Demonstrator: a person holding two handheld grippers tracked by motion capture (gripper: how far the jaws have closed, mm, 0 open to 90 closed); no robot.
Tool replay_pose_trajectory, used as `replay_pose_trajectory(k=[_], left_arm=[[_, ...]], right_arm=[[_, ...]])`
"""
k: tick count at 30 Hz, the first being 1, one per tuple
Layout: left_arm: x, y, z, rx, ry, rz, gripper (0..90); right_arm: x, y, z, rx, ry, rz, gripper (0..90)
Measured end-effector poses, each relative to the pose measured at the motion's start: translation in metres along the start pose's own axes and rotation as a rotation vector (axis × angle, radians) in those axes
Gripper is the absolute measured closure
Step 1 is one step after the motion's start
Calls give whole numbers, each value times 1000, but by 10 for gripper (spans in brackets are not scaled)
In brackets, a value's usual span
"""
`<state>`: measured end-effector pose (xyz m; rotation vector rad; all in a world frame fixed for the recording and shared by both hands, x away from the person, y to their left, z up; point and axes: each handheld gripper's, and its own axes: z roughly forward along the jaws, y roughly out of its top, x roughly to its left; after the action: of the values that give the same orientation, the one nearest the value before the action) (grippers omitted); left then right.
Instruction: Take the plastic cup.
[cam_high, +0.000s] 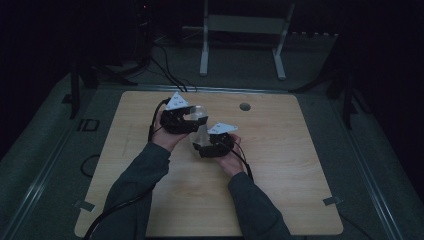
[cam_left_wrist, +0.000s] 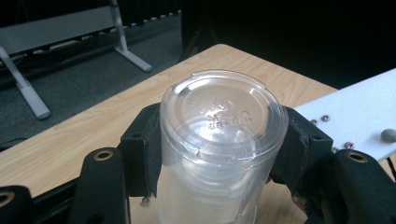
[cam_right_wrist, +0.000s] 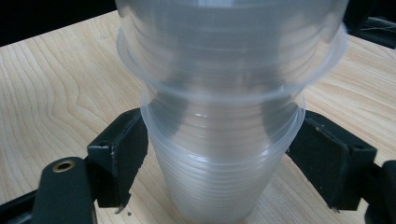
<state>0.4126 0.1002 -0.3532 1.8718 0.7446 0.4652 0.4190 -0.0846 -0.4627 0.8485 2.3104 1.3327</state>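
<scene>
Above mid tabletop (cam_high: 270, 165), both claws clamp the nested clear cups: left claw (cam_left_wrist: 219, 149) grips the upper stack (cam_left_wrist: 222, 121), right claw (cam_right_wrist: 219, 154) the lower stack (cam_right_wrist: 222, 163). Mid-separation, I'd say; next, pull straight apart.

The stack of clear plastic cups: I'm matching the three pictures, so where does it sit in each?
High view: the stack of clear plastic cups lies mid-table, between the left gripper and right gripper.
Left gripper view: centre, base facing the camera, black pads on both sides.
Right gripper view: centre, running upward out of frame.
Shared landmark: the wooden table.
</scene>
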Motion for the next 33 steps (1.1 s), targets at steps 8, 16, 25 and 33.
replay_pose_trajectory(k=[8, 16, 25, 33], left_arm=[[2, 11, -10, -28, -4, -12, 404], [2, 21, -21, -62, -19, -20, 405], [1, 30, -29, -78, -21, -11, 407], [-1, 35, -36, -95, -32, -4, 407]], right_arm=[[-1, 0, 0, 4, 2, 0, 207], [-1, -1, 0, 6, 3, 4, 207], [0, -1, 0, 17, -2, -19, 207], [-1, 1, -5, 6, 7, -12, 189]])
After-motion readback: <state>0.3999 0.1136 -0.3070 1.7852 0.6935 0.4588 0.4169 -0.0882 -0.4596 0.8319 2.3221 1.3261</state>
